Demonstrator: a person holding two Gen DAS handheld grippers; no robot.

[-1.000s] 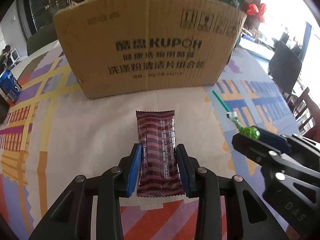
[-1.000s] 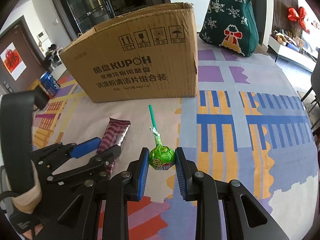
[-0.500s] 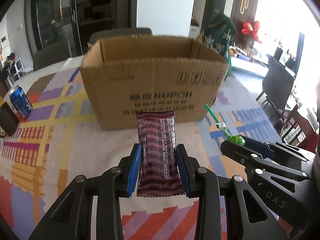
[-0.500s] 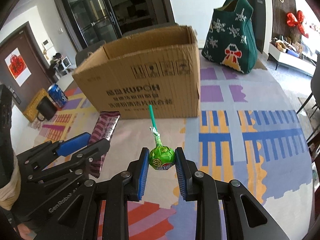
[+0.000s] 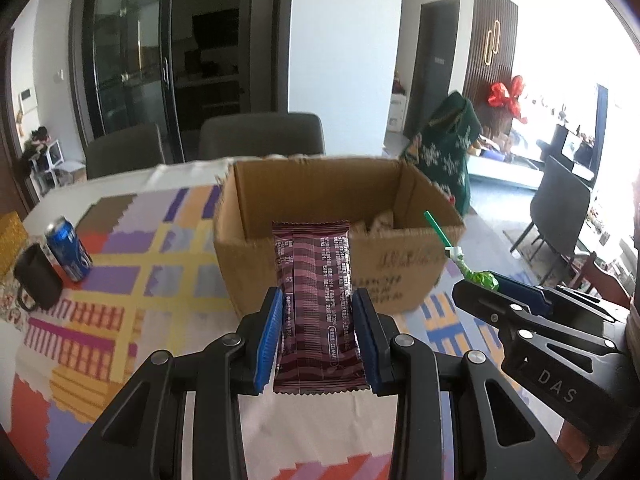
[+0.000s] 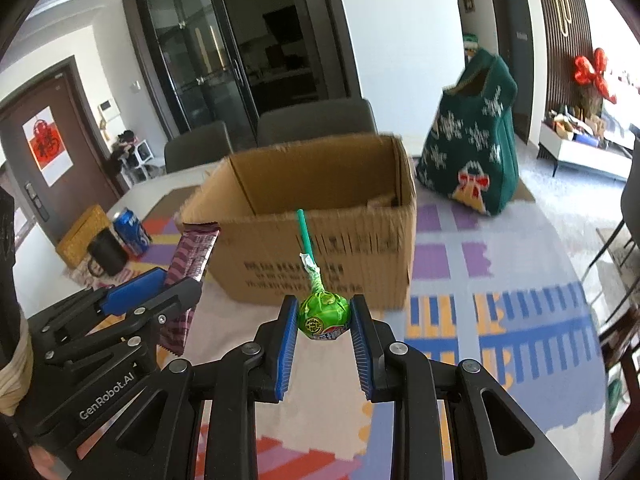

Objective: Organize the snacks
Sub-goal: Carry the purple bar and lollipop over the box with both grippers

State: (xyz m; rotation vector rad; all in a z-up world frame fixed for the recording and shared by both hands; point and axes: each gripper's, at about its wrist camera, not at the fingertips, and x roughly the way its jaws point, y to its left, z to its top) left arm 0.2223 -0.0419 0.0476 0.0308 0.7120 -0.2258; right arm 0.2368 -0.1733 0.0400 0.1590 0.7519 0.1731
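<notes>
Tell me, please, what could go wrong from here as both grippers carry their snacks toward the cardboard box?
1. The right gripper pinches only the round head of the green lollipop; it could pivot or slip.
2. The left gripper and the right gripper sit close side by side, so they might collide over the cardboard box.
3. The maroon snack bar sticks out far ahead and could catch the box's near wall.

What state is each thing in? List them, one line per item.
left gripper: shut on the snack bar, raised off the table.
snack bar: clamped, wrapper sealed, pointing toward the box.
right gripper: shut on the lollipop.
lollipop: wrapped, held by its head, stick forward.
cardboard box: upright, top open, some packets inside.
soda can: standing upright.
black mug: upright on the table.
green bag: standing, mouth open.
</notes>
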